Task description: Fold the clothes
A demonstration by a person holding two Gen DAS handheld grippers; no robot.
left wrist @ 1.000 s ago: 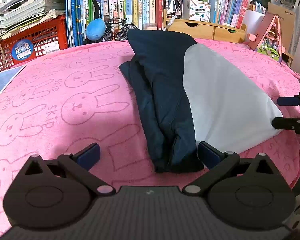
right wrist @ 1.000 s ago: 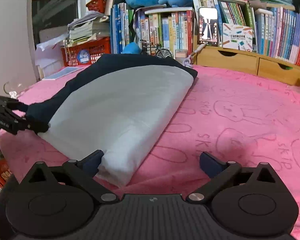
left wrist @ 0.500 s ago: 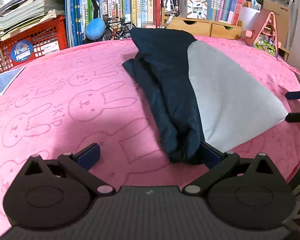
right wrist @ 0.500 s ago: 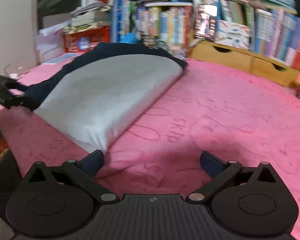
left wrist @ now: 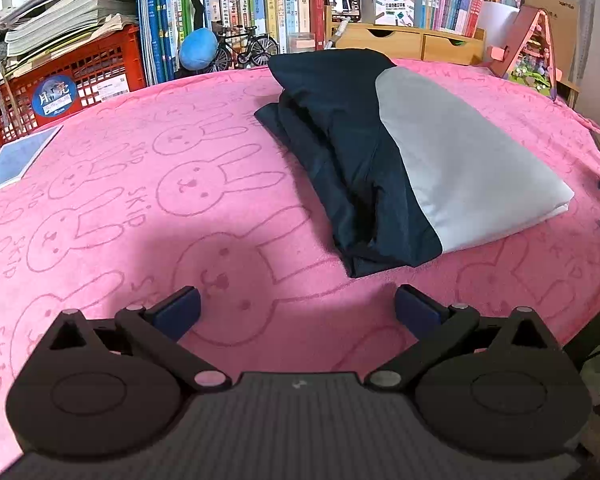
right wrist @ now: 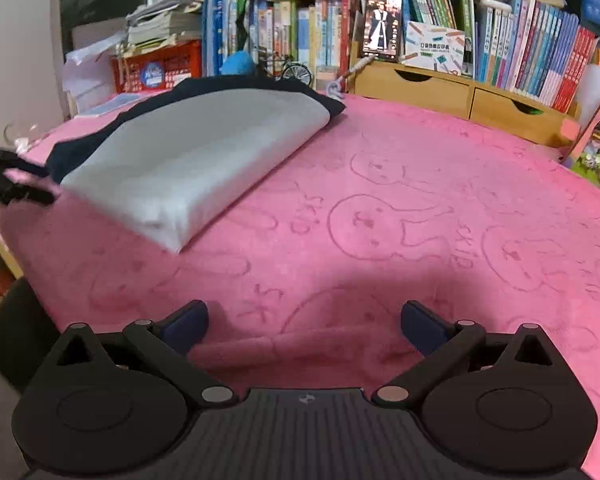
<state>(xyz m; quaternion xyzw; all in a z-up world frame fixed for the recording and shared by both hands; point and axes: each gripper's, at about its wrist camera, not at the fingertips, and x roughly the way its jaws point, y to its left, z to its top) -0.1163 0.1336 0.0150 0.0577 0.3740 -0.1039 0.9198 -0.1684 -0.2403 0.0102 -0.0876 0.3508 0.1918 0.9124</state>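
Garment (left wrist: 384, 160): one, navy and grey, lying as a long flat bundle on our pink towel (left wrist: 148, 200), which covers the table. In the left wrist view it runs from 12 o'clock down toward 4 o'clock; in the right wrist view it sits at 10 o'clock (right wrist: 188, 160). Navy layers are stacked along one long side, a smooth grey panel along the other, with the near grey corner squared off. It already lies folded lengthwise. Whether a further fold across the middle is wanted, or this is the finished shape, we cannot settle from the scene.

Handling: we judge it light, soft and limp, with a smooth, perhaps slippery weave. It will sag if lifted at one point, and the stacked layers may slide apart. Best hold, in our judgement: the two near corners, one for each claw, pinching through every layer at the edge.

Left claw (left wrist: 298, 308): spread wide, holding nothing, hovering over bare towel just short of the navy end.

Right claw (right wrist: 304, 322): spread wide, holding nothing, over bare towel, apart from the grey corner.

Also present: red crate (left wrist: 72, 88) at 10 o'clock, books (left wrist: 260, 4) along the back, wooden drawers (right wrist: 452, 92).
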